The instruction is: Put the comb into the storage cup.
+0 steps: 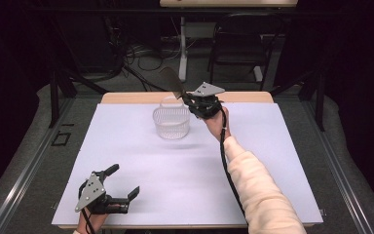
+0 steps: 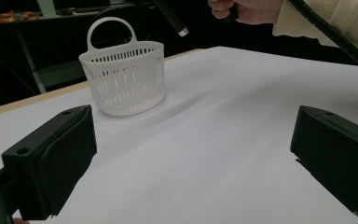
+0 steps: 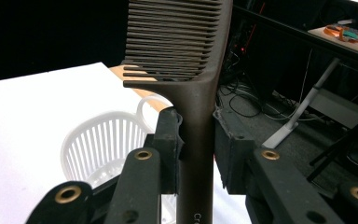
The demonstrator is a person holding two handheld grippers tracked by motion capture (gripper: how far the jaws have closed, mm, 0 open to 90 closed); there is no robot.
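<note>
High view: the right gripper [image 1: 187, 100] is raised over the far part of the white sheet [image 1: 141, 180], just beside and above the basket [image 1: 171, 124], on its right. A dark comb [image 1: 171, 80] is clamped in it, and the comb slants up and away to the left, past the basket's far rim. The person's hand [image 1: 217, 122] holds the gripper from behind, with a cream sleeve [image 1: 253, 187] and a black cable [image 1: 226, 165] running back toward the near edge.

Right gripper view: the comb [image 3: 193, 116] stands upright, its handle squeezed between the two jaws, which press on it from both sides. The toothed part [image 3: 172, 39] sits above the jaws, teeth pointing left. Below and to the left lies the basket [image 3: 105, 144], white and slotted, with a looped handle at its rim.

Left gripper view: the jaws are spread wide with nothing between them but bare sheet [image 2: 205, 158]. The basket [image 2: 123, 77] stands well ahead, upright, handle up. The handle end of the comb [image 2: 172, 16] hangs above and to the right of it, not touching.

The left gripper [image 1: 121, 183] rests low at the near left corner of the sheet in the high view, well apart from the basket.
</note>
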